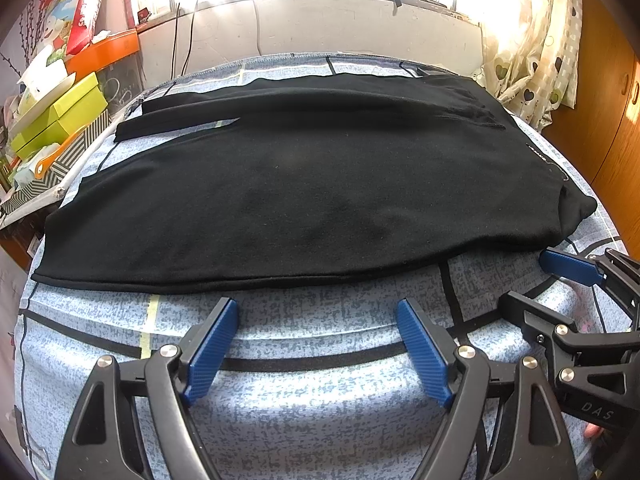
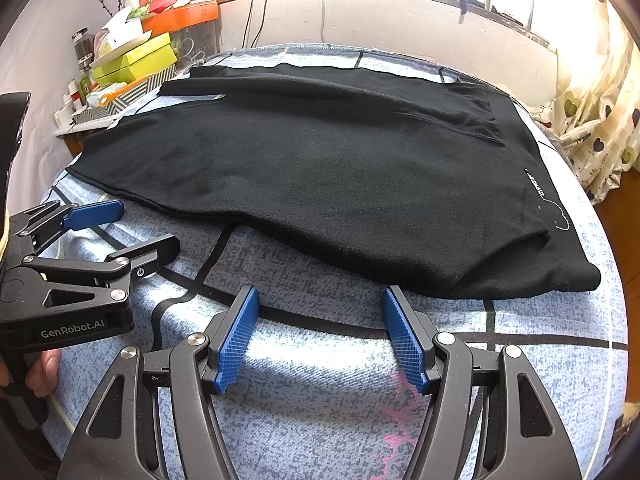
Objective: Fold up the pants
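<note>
Black pants lie flat on the blue patterned bed, apparently unfolded, with both the left claw and right claw spread wide, empty, just before the near edge.

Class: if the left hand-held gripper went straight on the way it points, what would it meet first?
Most likely the near edge of the black pants, after bare bedsheet; the left hand-held gripper is open, though depth is uncertain.
</note>
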Available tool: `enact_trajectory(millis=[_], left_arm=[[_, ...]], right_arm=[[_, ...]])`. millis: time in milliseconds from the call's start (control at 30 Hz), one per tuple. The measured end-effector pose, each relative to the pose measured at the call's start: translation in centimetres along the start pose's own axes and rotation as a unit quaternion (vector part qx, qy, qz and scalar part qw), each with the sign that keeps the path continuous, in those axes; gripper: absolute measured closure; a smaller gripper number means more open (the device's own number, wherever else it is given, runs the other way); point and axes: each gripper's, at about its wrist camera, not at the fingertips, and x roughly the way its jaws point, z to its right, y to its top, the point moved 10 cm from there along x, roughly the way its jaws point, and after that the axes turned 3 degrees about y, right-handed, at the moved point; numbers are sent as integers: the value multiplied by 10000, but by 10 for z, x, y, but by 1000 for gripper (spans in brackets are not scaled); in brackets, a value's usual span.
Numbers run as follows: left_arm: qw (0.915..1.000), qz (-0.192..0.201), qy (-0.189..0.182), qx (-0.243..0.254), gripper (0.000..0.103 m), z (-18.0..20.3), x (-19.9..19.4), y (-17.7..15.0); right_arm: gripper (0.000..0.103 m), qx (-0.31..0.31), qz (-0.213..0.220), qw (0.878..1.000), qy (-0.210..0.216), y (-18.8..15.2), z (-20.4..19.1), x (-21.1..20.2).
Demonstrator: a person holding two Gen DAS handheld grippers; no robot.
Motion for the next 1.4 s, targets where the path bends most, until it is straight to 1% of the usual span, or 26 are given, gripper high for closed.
enact_trajectory(millis=[1400], left_arm=[[10000,-1,-16,-17,20,1,-1,0]], right_arm=[[38,-2,-9,10000,25,1,2,1]])
